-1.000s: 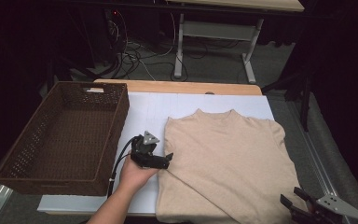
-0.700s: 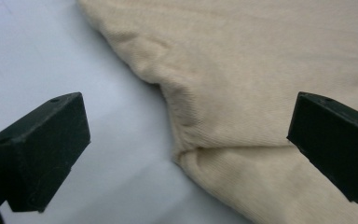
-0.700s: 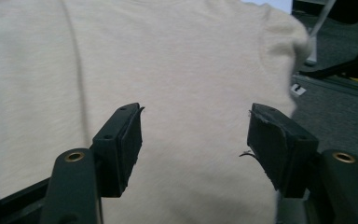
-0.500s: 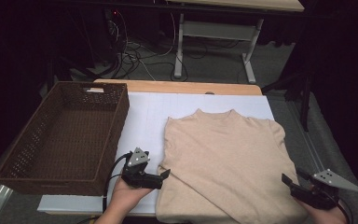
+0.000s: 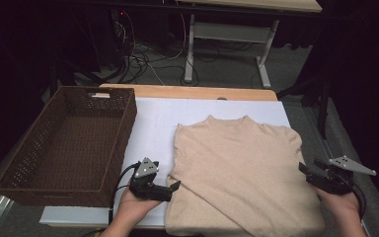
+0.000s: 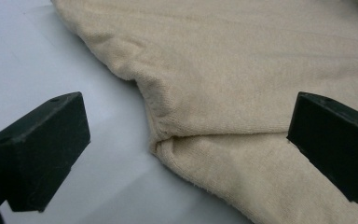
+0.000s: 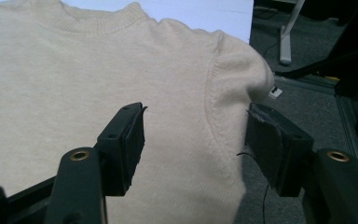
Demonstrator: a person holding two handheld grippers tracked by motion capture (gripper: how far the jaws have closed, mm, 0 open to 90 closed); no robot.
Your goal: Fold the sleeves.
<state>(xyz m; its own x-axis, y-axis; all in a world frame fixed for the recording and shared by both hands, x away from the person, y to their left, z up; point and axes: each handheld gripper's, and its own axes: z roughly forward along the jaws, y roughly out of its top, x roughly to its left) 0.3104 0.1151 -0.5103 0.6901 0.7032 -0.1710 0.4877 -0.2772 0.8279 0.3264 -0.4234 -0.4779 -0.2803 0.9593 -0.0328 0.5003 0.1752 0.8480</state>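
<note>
**A:** Left to right, what have you got on the table?

**B:** Brown wicker basket (image 5: 66,143) on the left edge, overhanging it a bit. Then bare white table top (image 5: 153,123). Beige sweater (image 5: 237,173) lies flat on the right half, collar toward the far edge, hem at your near edge.

**A:** Your left gripper?

**B:** Your left gripper (image 5: 173,186) sits just beside the sweater's left side, near the near edge, pointing right at it. In the left gripper view (image 6: 186,140) its jaws are spread wide. One hangs over the white table top, the other over the knit. A fold in the sweater's edge (image 6: 161,140) lies between them. Nothing pinched.

**A:** Right one?

**B:** Your right gripper (image 5: 308,170) is at the sweater's right side, by the table's right edge, pointing left. In the right gripper view (image 7: 193,140) the jaws are partly spread and straddle the sweater's right side seam below the shoulder. One jaw is over the body of the knit, the other past the cloth over the grey floor (image 7: 307,107). Pads aren't pressing on the fabric, as far as you can see. No grip.

**A:** Sweater touching the basket?

**B:** No, well apart. White table top between them.
</note>
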